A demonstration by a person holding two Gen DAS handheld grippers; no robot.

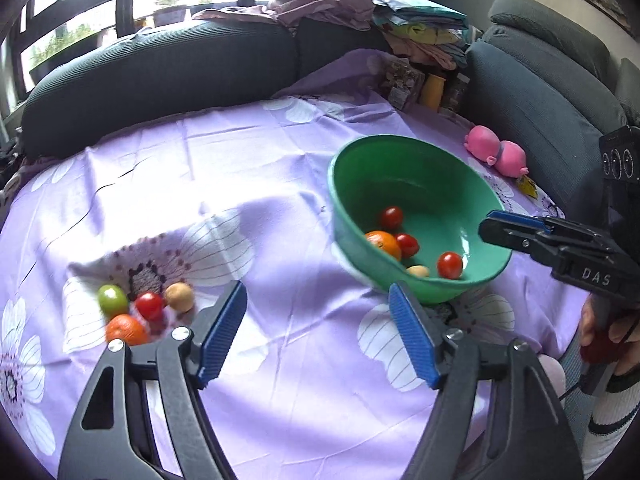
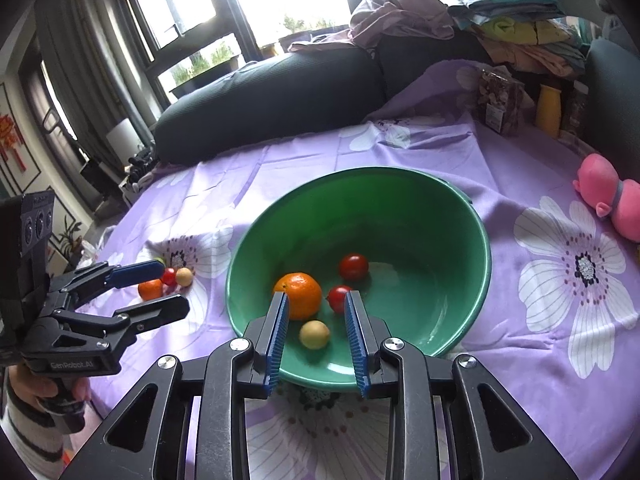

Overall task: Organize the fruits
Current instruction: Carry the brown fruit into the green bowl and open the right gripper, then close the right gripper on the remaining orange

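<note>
— Nearest the left camera, what are the fingers doing?

— The left gripper (image 1: 316,286) stands wide open and empty over the lilac flower-printed tablecloth (image 1: 280,360). The right gripper (image 2: 316,296) has its blue pads drawn close, leaving a narrow slot, at the near rim of the round green plastic bowl (image 1: 400,184). I cannot tell whether they pinch that rim.

— And the fruit?

— Roughly half sorted, I'd say. Four pieces still lie loose in a cluster left of the open fingers: a round orange mandarin (image 1: 126,330), a small green fruit (image 1: 113,299), a red cherry tomato (image 1: 149,305) and a pale tan fruit (image 1: 180,297).

— Inside the bowl?

— A second mandarin (image 2: 298,296), a yellowish fruit (image 2: 315,334) and three cherry tomatoes (image 1: 450,265), gathered low on the near side.

— Their condition?

— Smooth, glossy, whole; likely to roll.

— Farther off?

— A pink plush toy (image 1: 496,152), untouched, lies before the grey sofa (image 1: 160,72).
</note>
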